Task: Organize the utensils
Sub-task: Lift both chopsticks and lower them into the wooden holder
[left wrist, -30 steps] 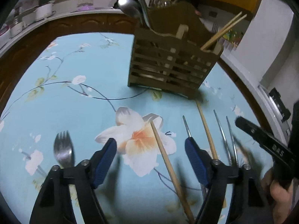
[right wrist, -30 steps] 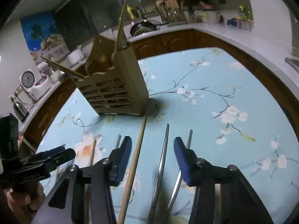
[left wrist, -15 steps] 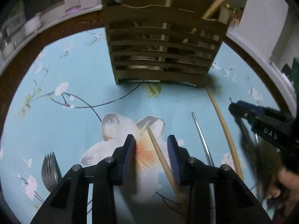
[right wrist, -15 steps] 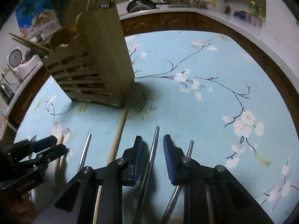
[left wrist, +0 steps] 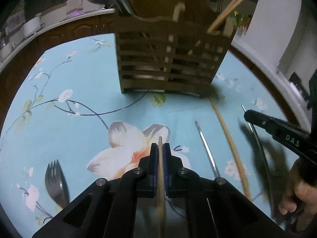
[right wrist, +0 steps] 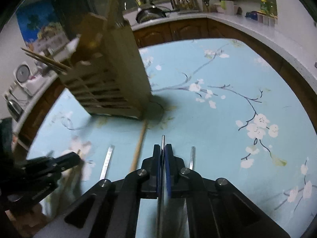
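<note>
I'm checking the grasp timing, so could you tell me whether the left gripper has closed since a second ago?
Yes. The left gripper has shut on the wooden chopstick it straddled open before, and has moved nearer the wooden utensil holder.

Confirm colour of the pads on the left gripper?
Blue pads, clamped on a wooden chopstick; clearest in the left wrist view.

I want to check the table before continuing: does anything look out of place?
Yes. A fork lies alone at the left, and a wooden chopstick and metal chopsticks lie loose in front of the wooden holder, not inside it.
</note>
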